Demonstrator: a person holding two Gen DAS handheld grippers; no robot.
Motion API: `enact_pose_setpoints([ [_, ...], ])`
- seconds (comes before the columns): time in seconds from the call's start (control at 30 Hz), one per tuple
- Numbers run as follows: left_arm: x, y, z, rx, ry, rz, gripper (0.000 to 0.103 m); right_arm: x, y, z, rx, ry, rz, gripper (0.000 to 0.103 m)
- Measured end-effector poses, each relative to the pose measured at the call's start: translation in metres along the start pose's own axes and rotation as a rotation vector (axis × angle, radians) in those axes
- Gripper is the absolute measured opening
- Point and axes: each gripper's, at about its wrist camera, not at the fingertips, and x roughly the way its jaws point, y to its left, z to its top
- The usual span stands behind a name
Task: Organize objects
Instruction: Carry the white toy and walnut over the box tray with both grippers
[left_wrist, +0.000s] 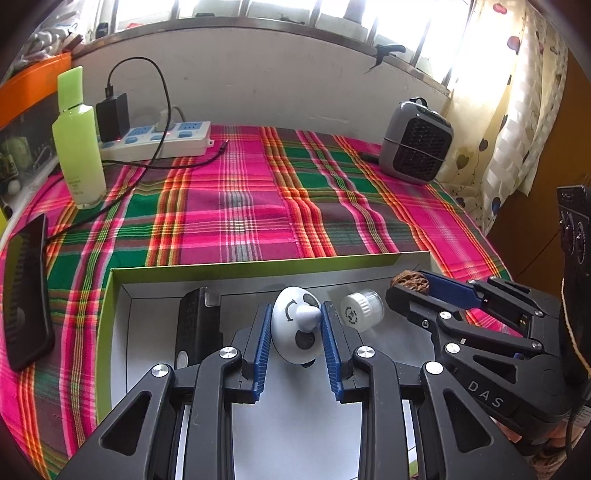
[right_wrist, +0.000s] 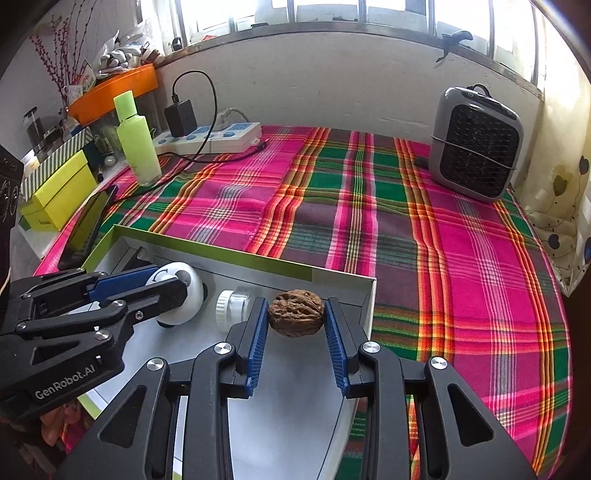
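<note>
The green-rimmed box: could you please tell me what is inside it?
Inside the box: a black device and a small white jar. The tongs hide the floor beneath the white egg-shaped toy and walnut.

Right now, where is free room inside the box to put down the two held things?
Free floor lies at the near part of the box, below the left claw, and beneath the right claw holding the walnut. Crowded: the far strip with the black device and white jar.

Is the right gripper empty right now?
No, the right gripper is closed on a walnut, its blue pads pressing on both sides above the open box.
</note>
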Motion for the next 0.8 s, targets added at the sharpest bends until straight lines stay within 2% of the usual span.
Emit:
enact_pose_setpoints([
  [0.8, 0.010, 0.001, 0.004, -0.007, 0.022, 0.011, 0.025, 0.014, 0.005, 0.007, -0.052, 0.054, -0.040, 0.032],
])
